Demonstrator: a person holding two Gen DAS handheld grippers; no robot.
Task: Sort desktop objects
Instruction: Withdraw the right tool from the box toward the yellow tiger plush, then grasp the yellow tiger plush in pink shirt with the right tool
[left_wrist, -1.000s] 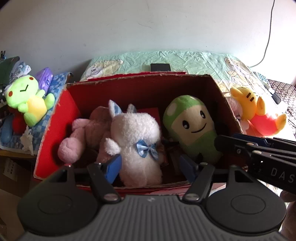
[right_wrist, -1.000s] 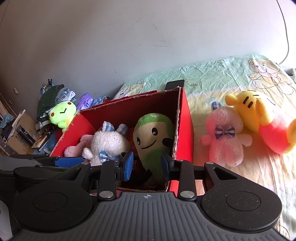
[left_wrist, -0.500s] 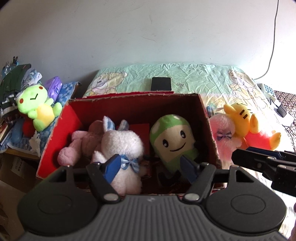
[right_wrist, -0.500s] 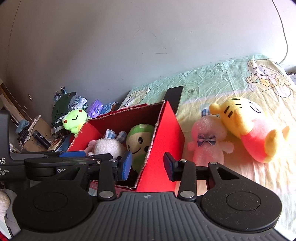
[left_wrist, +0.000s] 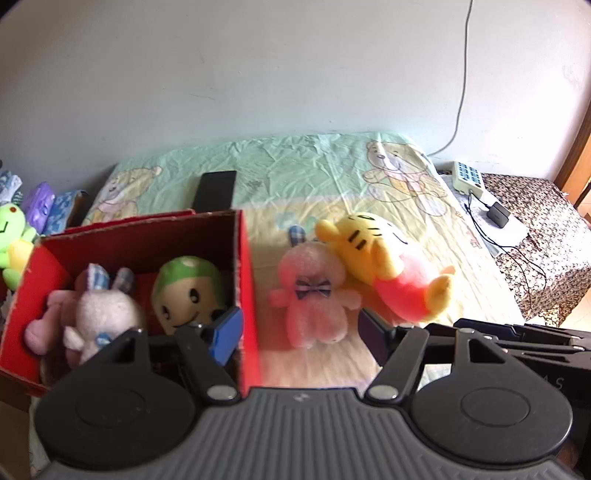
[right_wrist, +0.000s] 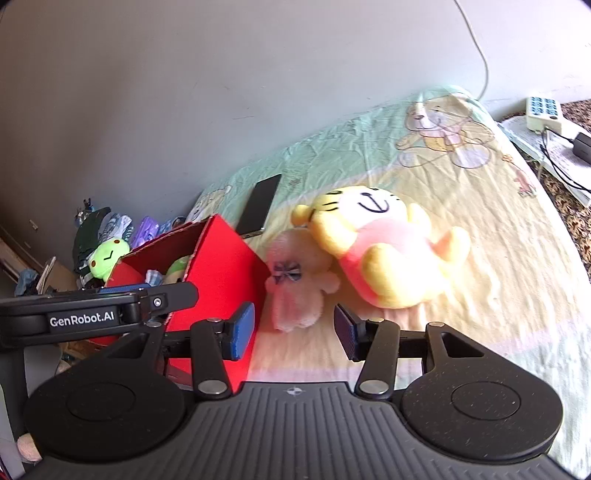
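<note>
Far left, off the bed, a lime-green plush (left_wrist: 13, 243) sits among clutter. Next comes the red box (left_wrist: 245, 280) on the bed, holding a pale pink toy, a white bunny (left_wrist: 101, 312) and a green-capped plush (left_wrist: 186, 290). Its right wall stands between those and the pink bunny (left_wrist: 314, 299), which lies on the bear-print sheet (left_wrist: 332, 173) just beside the box, touching the yellow tiger plush (left_wrist: 384, 262). A black phone (left_wrist: 215, 190) lies behind the box; further right, a power strip (left_wrist: 468, 176).

The left view looks into the box. The right view sees mostly the box's outer wall (right_wrist: 221, 266) and the left tool's side arm crossing in front of it.

Left tool (left_wrist: 301, 334): wide open, holding nothing, pink bunny framed between its fingers. Right tool (right_wrist: 293, 330): also spread and unloaded, low over the sheet, the same bunny (right_wrist: 295, 291) just ahead of its blue pads (right_wrist: 242, 330).
</note>
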